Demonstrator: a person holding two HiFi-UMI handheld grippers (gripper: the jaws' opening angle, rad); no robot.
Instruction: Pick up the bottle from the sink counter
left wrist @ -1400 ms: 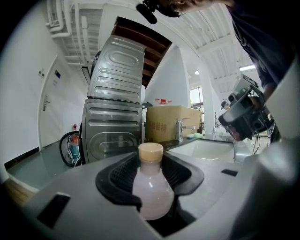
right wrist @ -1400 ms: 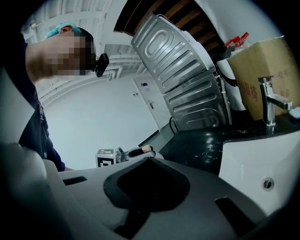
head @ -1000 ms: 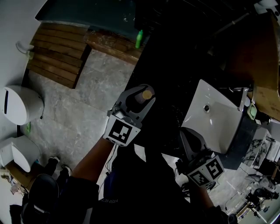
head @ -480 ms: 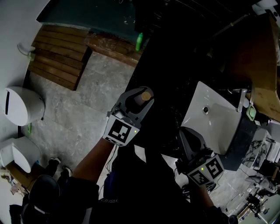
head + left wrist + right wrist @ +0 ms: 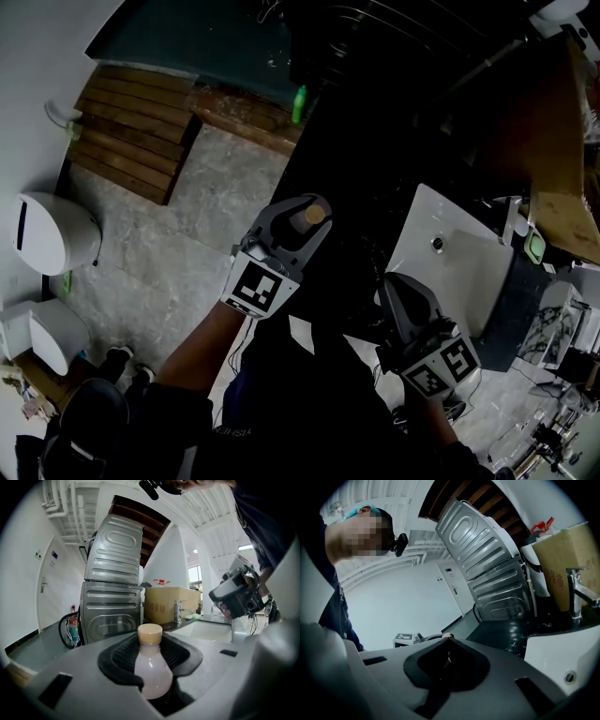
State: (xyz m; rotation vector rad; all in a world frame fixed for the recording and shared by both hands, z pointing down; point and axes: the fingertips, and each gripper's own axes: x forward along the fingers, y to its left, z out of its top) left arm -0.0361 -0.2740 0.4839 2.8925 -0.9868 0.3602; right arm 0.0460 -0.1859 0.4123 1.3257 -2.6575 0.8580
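The left claw was clenched on the small clear plastic bottle of pale pinkish liquid with a tan screw cap. Its black ribbed pads pressed the body from both sides below the neck. The bottle stood upright, long axis vertical, cap above the claw, seemingly held in the air by the edge of the dark glossy bench rather than resting on it. The task's thing thus lay inside the left claw, and the pick looked done. Further right, the right claw was closed on nothing, near the white rectangular ceramic sink. The bottle showed no label, and the red print on the brown cardboard box was too blurred to read.
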